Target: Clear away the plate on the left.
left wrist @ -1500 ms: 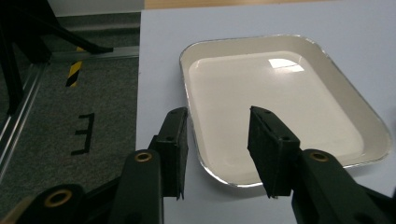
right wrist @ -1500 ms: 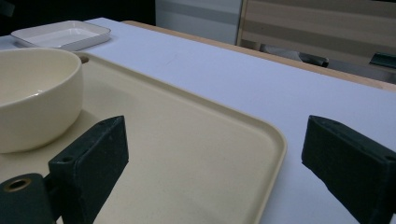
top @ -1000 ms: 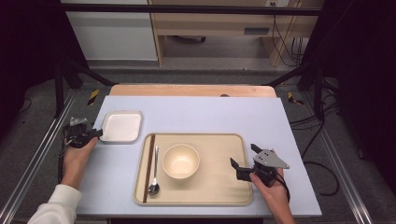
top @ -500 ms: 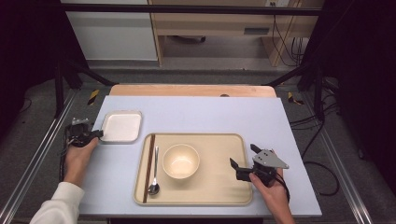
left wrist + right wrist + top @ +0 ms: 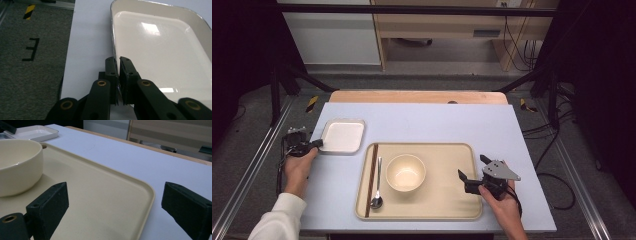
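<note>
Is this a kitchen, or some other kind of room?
Probably a lab or workshop set up for practice, not a kitchen. The table stands inside a dark metal frame, loose cables hang behind it, and a hand-held gripper pinches the white dish.

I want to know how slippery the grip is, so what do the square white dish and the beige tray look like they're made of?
The square white dish looks like glazed ceramic or enamel: glossy, with sharp light reflections and a thin rim that the left gripper is clamped on. The beige tray looks like matte plastic, faintly speckled, with a rounded raised edge.
</note>
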{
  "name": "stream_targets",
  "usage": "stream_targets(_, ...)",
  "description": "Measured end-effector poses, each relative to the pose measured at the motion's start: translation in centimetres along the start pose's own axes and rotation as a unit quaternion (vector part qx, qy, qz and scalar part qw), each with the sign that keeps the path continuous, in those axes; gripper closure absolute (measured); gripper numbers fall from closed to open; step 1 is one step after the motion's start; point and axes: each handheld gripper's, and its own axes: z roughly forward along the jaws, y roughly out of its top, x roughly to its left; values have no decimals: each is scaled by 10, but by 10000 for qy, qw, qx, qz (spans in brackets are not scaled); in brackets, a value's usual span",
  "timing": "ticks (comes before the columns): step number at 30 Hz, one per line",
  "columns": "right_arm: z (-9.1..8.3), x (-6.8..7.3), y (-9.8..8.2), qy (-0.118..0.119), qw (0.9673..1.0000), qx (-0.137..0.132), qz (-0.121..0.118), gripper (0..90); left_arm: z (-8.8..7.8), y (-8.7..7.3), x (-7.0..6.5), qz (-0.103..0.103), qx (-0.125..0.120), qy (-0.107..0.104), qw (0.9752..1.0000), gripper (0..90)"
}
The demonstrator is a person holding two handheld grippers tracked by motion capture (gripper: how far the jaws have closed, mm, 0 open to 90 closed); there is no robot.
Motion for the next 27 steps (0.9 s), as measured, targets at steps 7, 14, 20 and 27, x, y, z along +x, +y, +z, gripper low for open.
stream_targets(7, 0, 0, 0, 6, 10000, 7, 1, 79, -6, 4, -4, -70, -223, 29, 9997, 881)
stream_targets(14, 1, 0, 0, 8, 10000, 11, -4, 80, -14, 7, -6, -151, -361, -67, 9992, 886)
stream_targets(20, 1, 0, -1, 6, 10000, 22, 7, 80, -21, 11, -9, -83, -510, -21, 9987, 886)
stream_targets(27, 2, 1, -1, 12, 10000, 33, 2, 80, -25, 14, -14, 99, -542, -21, 9985, 887)
